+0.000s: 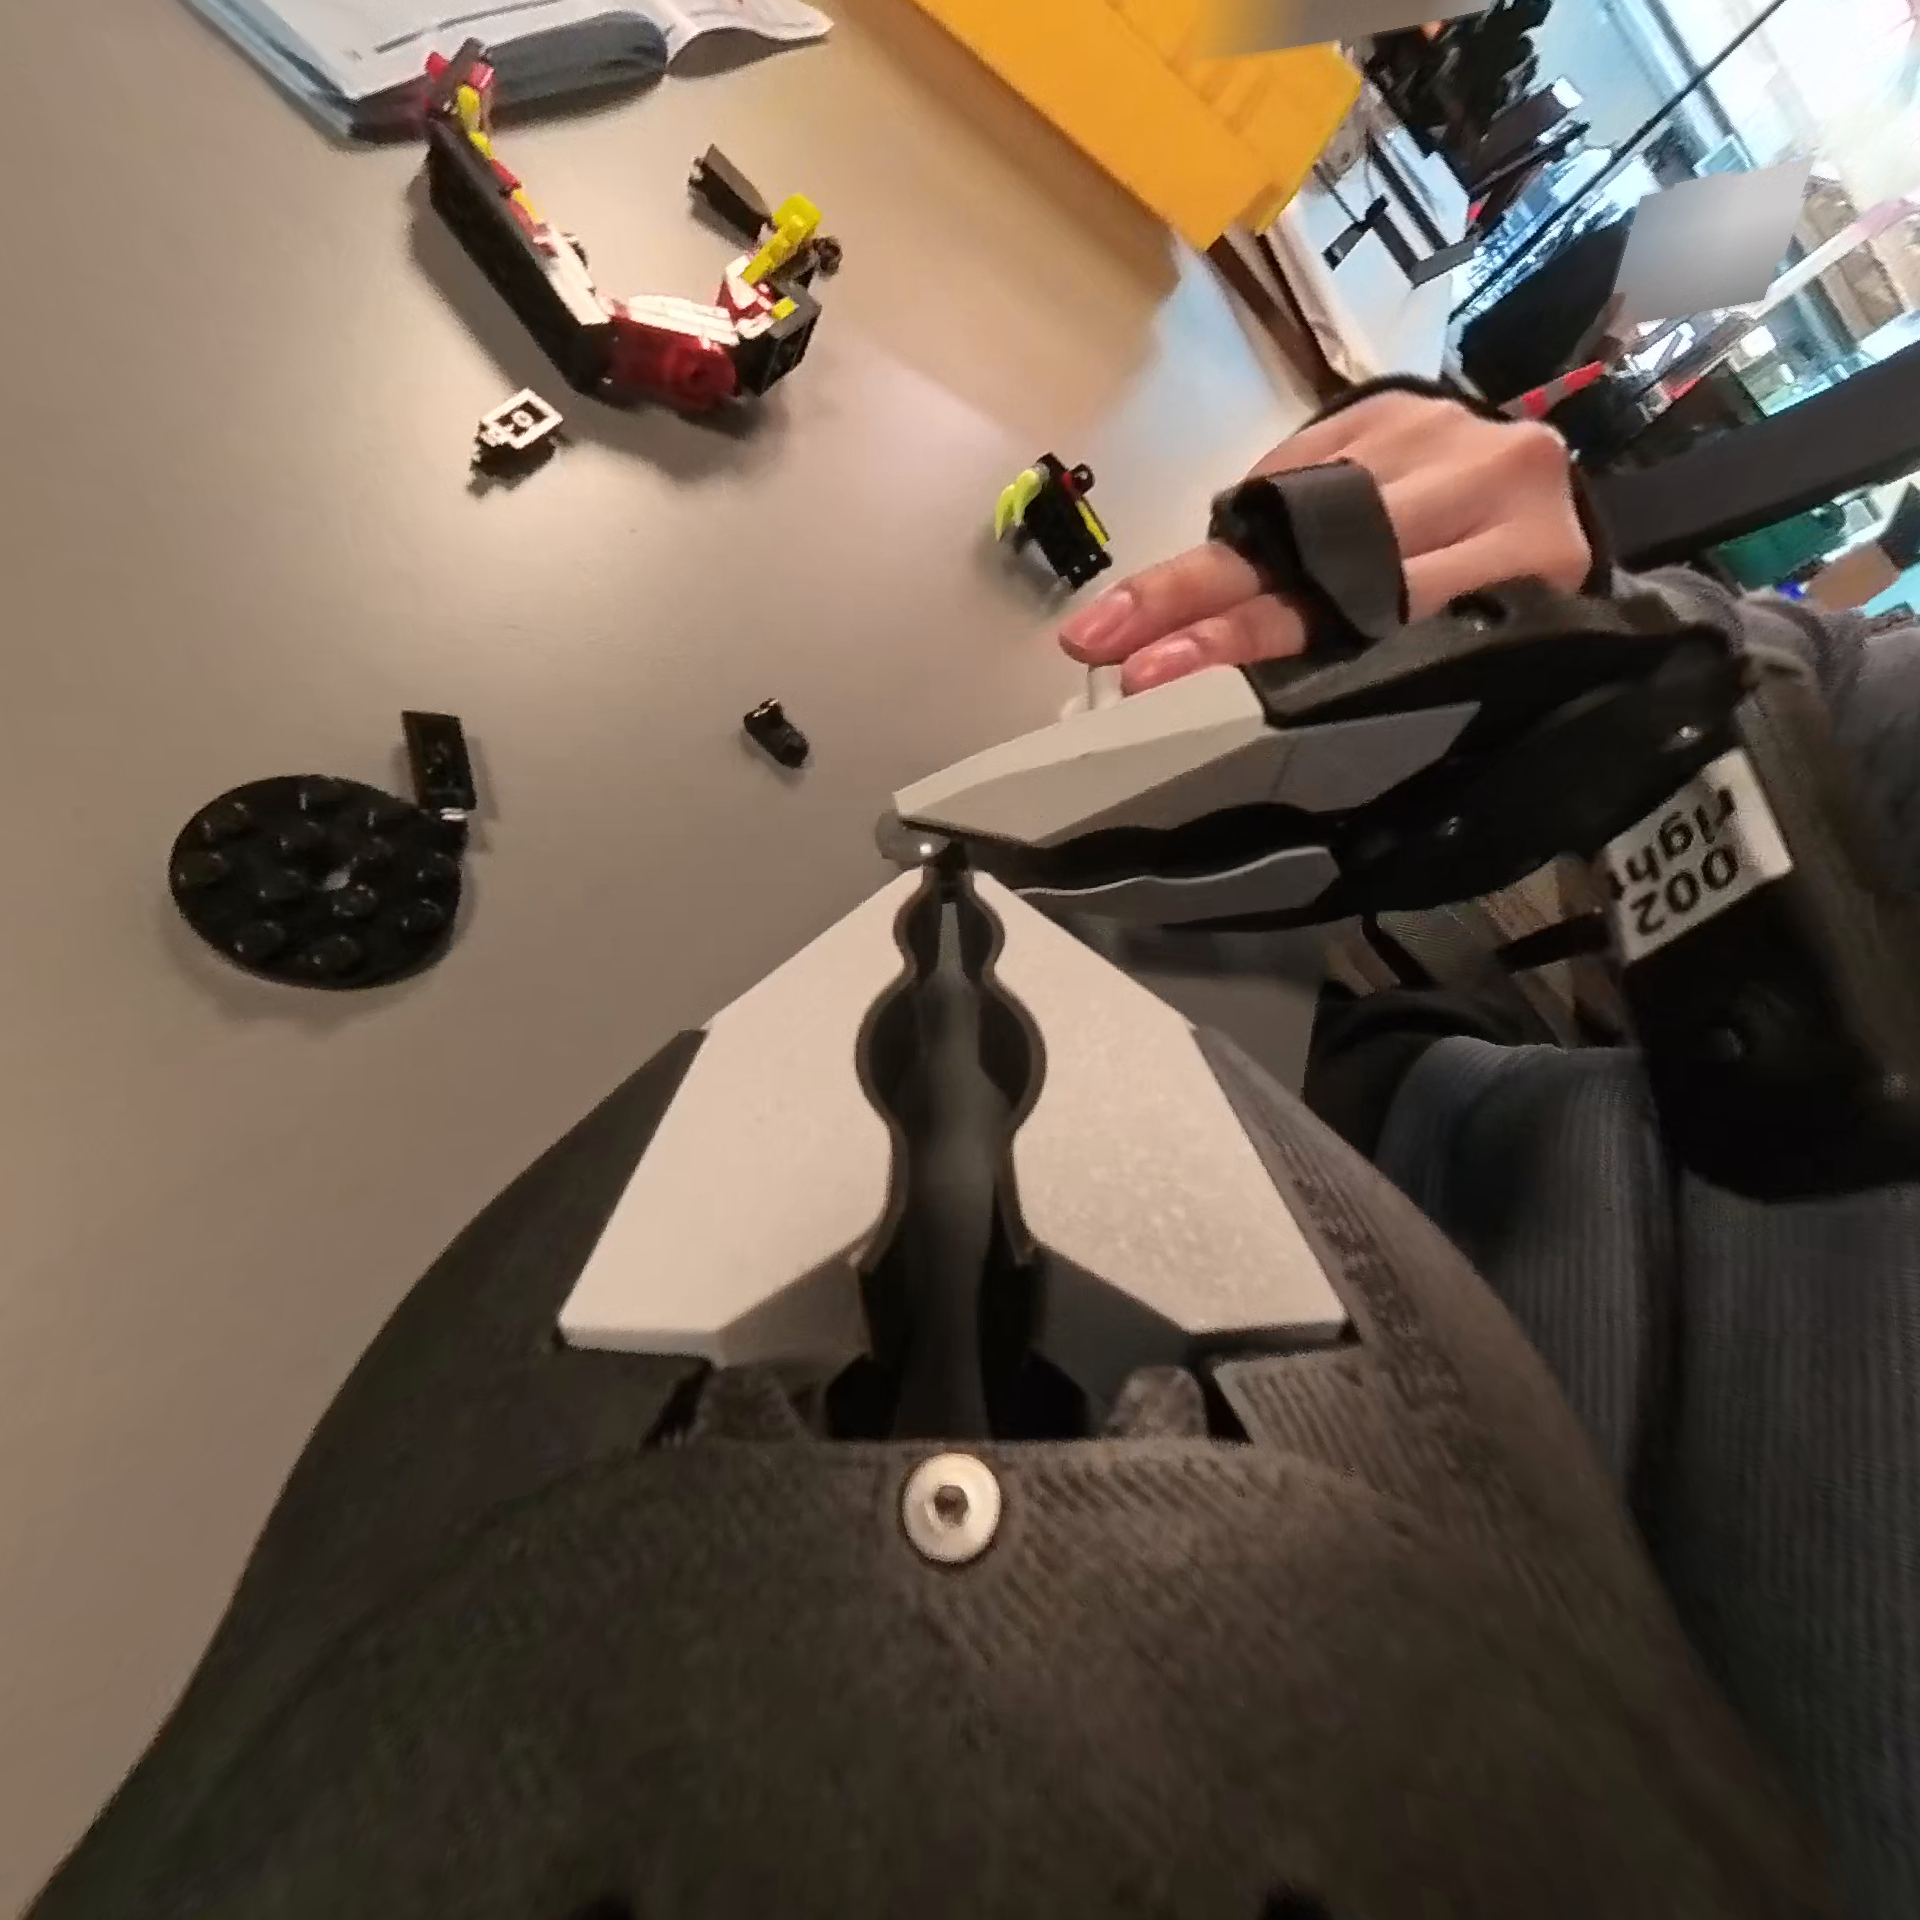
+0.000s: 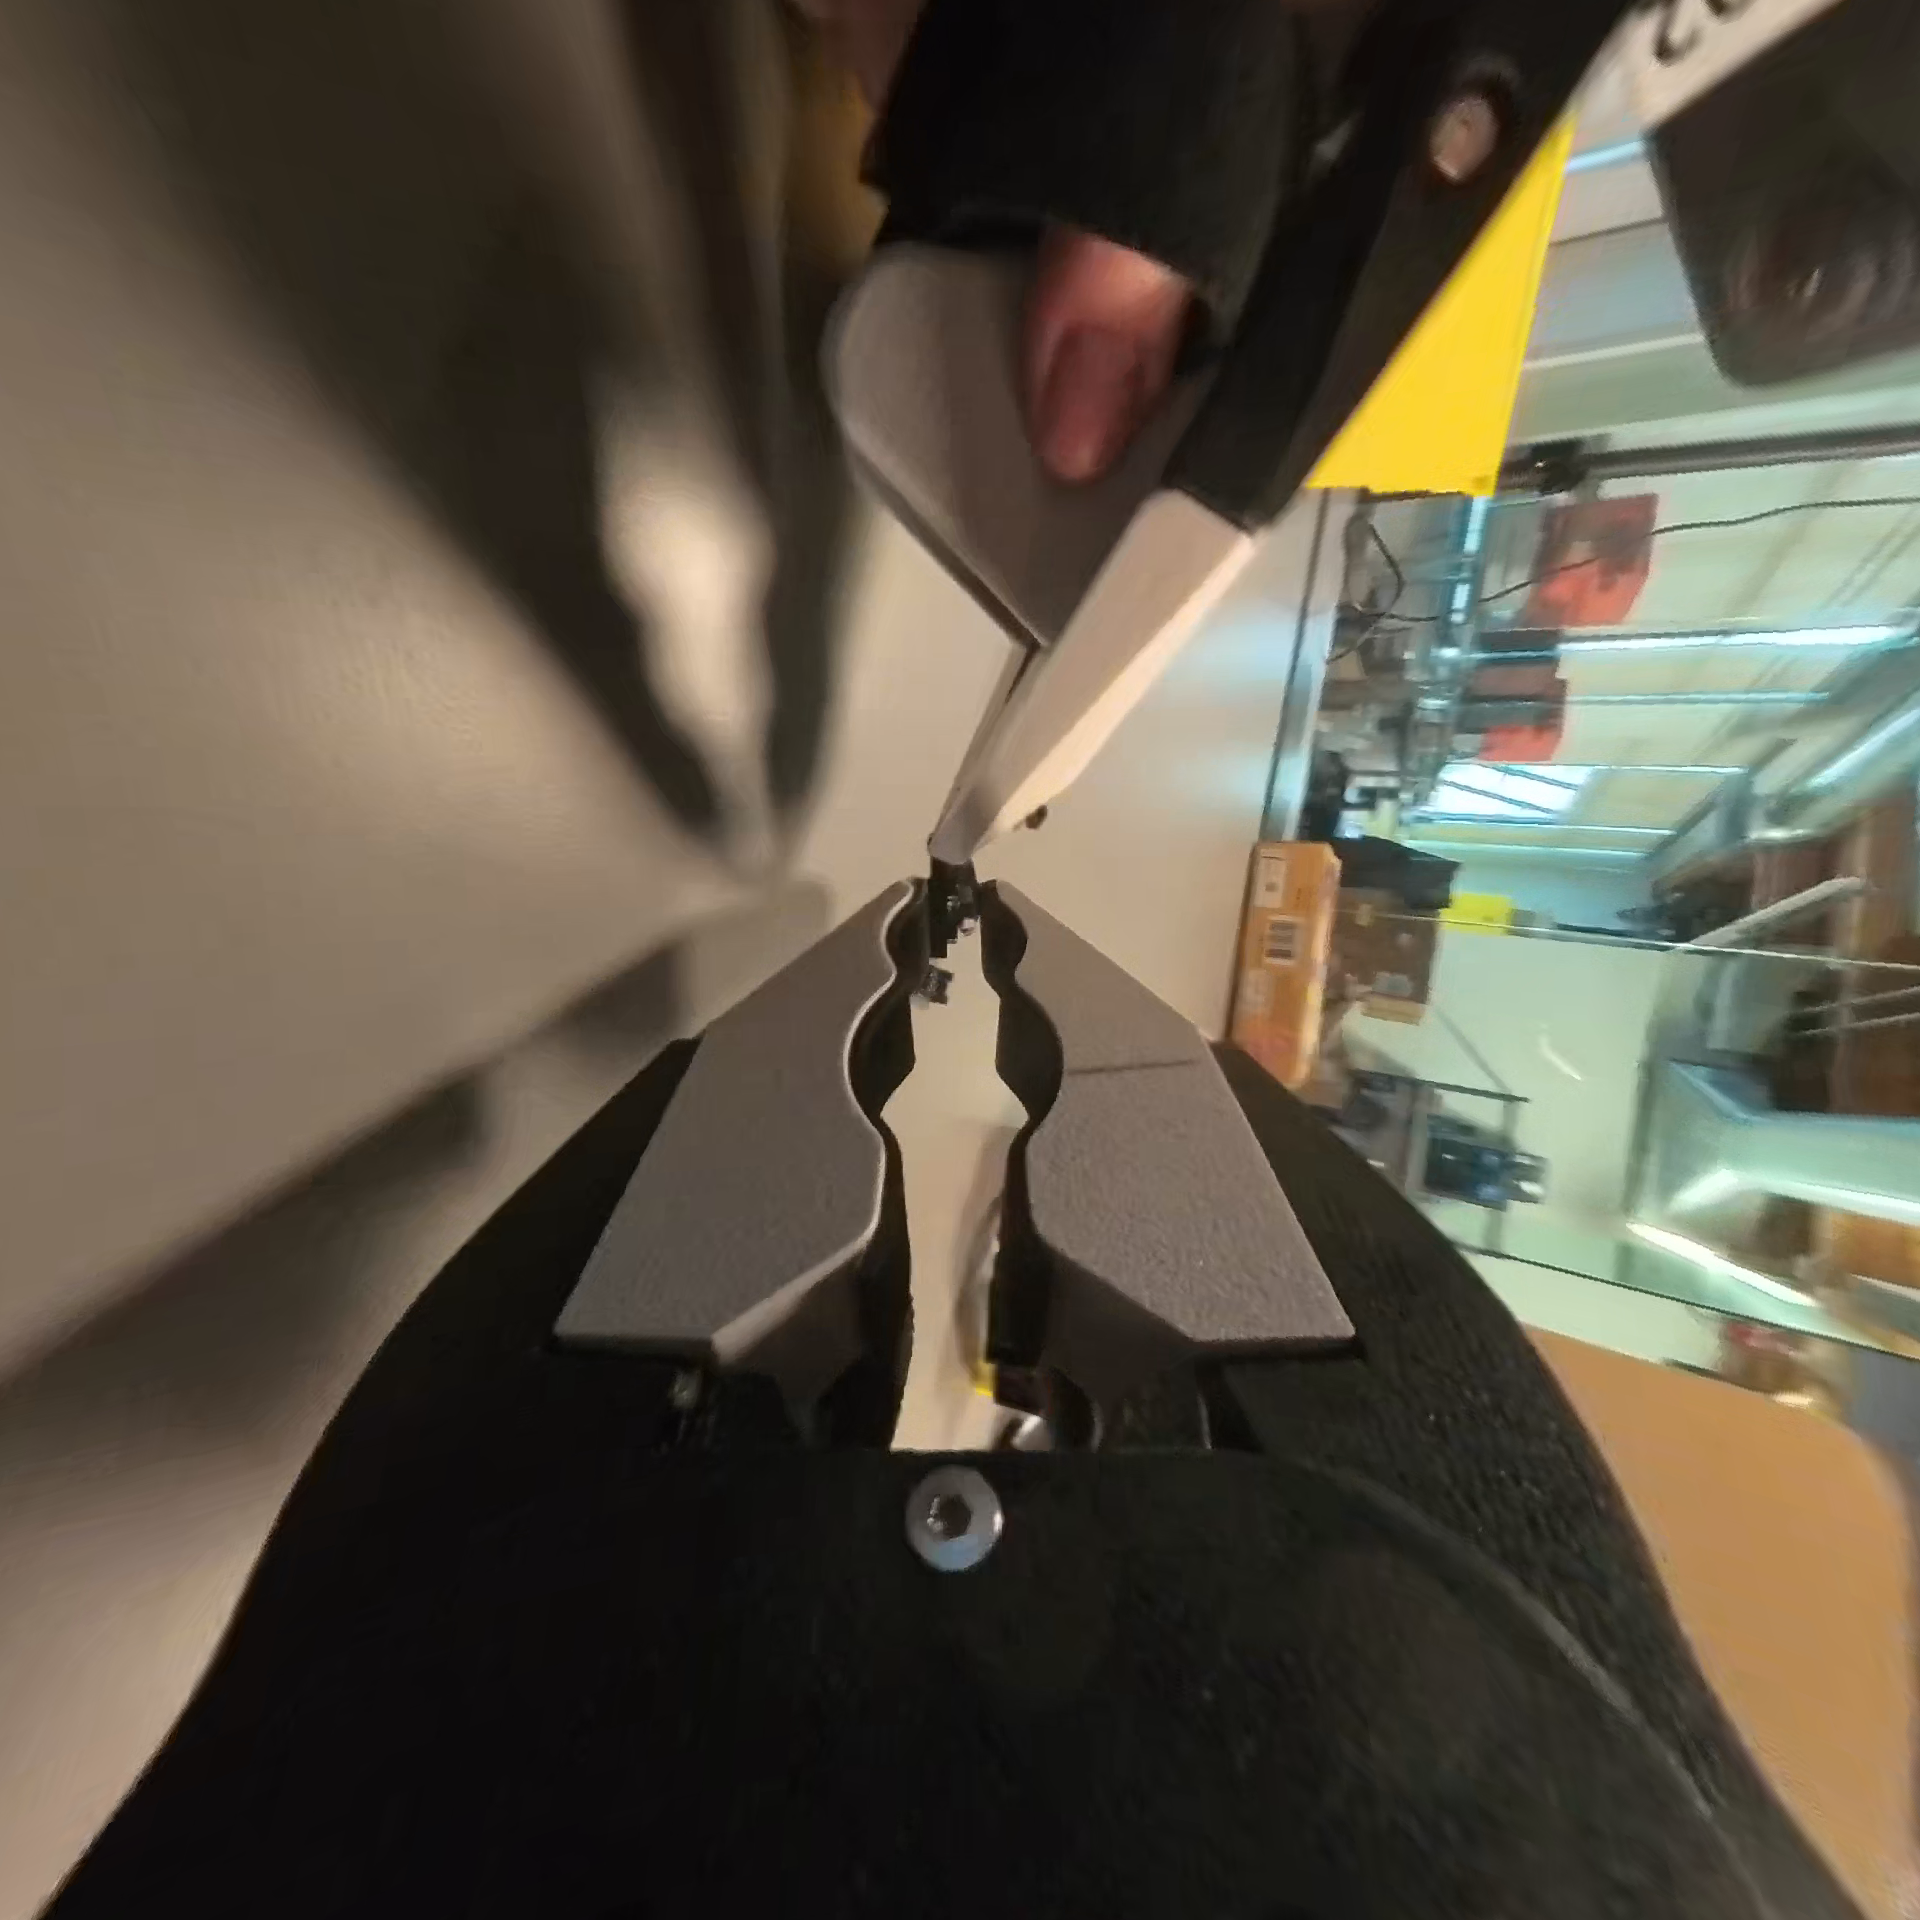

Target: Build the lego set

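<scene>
My left gripper is shut, pinching a small dark lego piece at its tips above the table. My right gripper comes in from the right, held by a hand, and its tips meet the left's, shut on a small grey-and-black piece. In the right wrist view my right gripper pinches a small black piece, and the left gripper touches it from above. The red, black and white lego build lies on the table far back.
On the grey table lie a black round plate, a small black plate, a small black piece, a black piece with lime claws and a white-black piece. A booklet and a yellow box are behind. Only a small space, under 4 cm, lies between the two pairs of fingers.
</scene>
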Demonstrator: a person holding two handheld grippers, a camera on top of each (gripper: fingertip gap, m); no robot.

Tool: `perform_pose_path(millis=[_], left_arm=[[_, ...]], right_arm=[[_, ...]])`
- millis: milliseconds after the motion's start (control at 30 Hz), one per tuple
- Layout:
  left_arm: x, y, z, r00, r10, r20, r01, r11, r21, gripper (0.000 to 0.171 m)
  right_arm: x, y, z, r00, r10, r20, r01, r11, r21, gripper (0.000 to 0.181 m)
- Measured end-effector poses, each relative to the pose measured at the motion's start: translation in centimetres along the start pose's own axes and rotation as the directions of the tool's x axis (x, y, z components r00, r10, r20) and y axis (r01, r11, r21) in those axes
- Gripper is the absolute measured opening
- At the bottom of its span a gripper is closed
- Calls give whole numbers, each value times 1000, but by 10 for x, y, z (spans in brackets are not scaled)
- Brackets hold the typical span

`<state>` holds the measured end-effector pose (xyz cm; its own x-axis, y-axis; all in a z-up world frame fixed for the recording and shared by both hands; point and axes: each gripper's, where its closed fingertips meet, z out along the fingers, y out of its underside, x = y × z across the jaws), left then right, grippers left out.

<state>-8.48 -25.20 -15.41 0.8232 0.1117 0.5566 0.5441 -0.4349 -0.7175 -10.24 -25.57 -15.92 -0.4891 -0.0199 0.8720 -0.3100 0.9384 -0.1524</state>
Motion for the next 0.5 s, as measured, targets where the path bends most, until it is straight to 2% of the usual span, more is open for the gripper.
perform_pose_path(millis=[200, 367, 500], left_arm=[[15, -7, -5, 991, 132, -38, -130, 990, 55, 2], [24, -11, -12, 958, 284, -28, -280, 954, 103, 6], [31, -15, -16, 920, 392, -1, -387, 910, 148, 19]], right_arm=[[8, -3, -12, 985, 164, 50, -168, 983, 78, 7], [7, 0, -20, 956, 281, 83, -289, 950, 120, 7], [6, -7, -30, 880, 442, 173, -470, 860, 200, 7]])
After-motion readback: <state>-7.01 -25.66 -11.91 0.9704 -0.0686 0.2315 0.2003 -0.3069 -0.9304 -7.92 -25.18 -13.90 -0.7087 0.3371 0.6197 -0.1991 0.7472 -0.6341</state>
